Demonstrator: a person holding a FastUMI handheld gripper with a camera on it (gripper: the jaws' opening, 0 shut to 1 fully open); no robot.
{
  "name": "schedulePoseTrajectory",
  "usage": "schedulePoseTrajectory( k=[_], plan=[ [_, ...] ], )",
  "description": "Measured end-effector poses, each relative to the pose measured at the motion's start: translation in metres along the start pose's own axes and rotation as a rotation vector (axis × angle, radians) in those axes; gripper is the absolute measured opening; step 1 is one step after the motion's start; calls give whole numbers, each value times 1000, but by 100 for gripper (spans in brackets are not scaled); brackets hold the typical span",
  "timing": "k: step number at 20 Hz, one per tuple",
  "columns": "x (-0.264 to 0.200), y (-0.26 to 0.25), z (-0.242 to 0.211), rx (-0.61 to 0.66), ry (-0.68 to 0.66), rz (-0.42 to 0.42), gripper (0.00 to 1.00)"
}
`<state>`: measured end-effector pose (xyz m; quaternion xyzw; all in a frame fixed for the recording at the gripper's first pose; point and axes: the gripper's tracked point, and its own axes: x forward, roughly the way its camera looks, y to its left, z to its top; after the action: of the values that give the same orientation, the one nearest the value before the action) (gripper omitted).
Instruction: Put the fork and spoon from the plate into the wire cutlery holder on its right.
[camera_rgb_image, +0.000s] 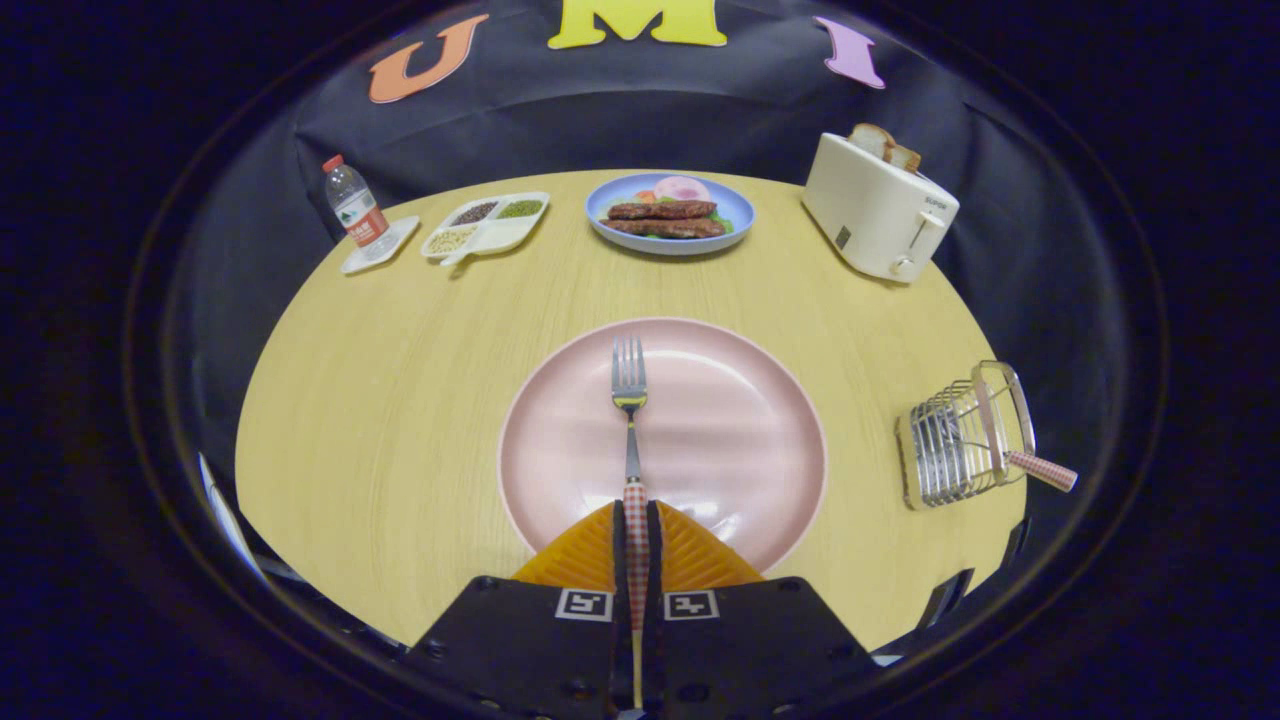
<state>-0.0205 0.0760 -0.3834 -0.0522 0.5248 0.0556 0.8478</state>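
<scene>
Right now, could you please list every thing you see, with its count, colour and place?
fork: 1, silver with checked handle, on pink plate, handle between the fingers
plate: 1, pink, table centre
wire cutlery holder: 1, silver, right of plate, a checked handle sticking out
toaster: 1, cream, far right, with bread
food plate: 1, blue, far centre
divided tray: 1, white, left of food plate
bottle: 1, clear, far left
gripper: 1, shut on fork

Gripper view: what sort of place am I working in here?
Likely a staged dining table in a recording booth: a round wooden table laid with a toaster holding bread and a plate of food. The hand-held gripper is shut on the fork.
</scene>
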Motion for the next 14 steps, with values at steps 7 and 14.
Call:
schedulePoseTrajectory(
  k=[7, 14],
  plan=[
    [-59, -58, 34, -31, -17, -17, 4],
    [-104, -131, 50, -48, 0, -66, 4]
  ],
)
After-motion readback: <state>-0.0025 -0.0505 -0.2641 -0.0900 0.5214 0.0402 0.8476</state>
